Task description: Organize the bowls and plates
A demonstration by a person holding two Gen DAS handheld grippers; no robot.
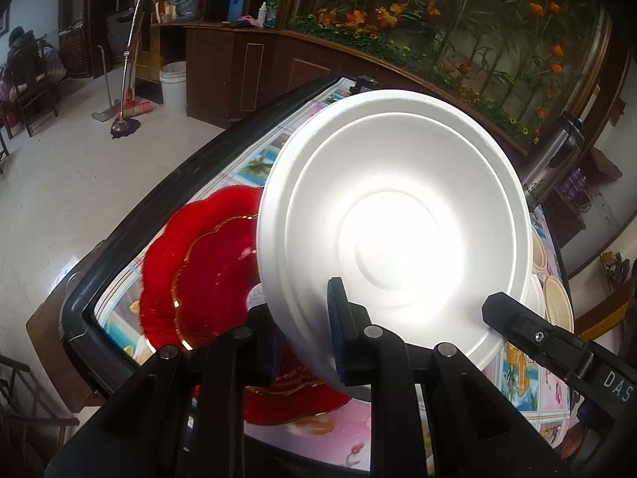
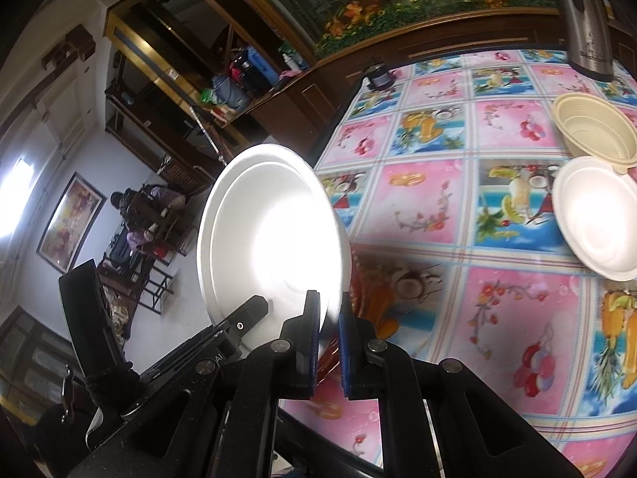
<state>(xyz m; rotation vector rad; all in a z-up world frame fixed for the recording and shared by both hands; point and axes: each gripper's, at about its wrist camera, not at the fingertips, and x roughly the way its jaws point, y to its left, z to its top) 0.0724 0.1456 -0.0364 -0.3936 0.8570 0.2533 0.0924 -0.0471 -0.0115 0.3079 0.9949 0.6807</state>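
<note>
Above the near edge of the surface (image 2: 458, 215), under its fruit-print cloth: a white foam bowl (image 1: 394, 219), tilted, open side toward both cameras, held off the cloth. Left tool (image 1: 302, 330) pinching the bowl's lower rim, one blue-padded finger inside the bowl, the other behind the wall. Right tool (image 2: 328, 318) pressed nearly together on the same bowl's rim at another spot, thin edge caught between the blue pads (image 2: 345, 342). Beneath and beside the bowl, flat on the cloth: a scalloped red glass plate (image 1: 207, 267) with gold edging. Well apart, toward the far right: a second white bowl (image 2: 597, 219) touching a beige ribbed bowl (image 2: 593, 131). Beyond those, a steel kettle (image 2: 585, 20).
</note>
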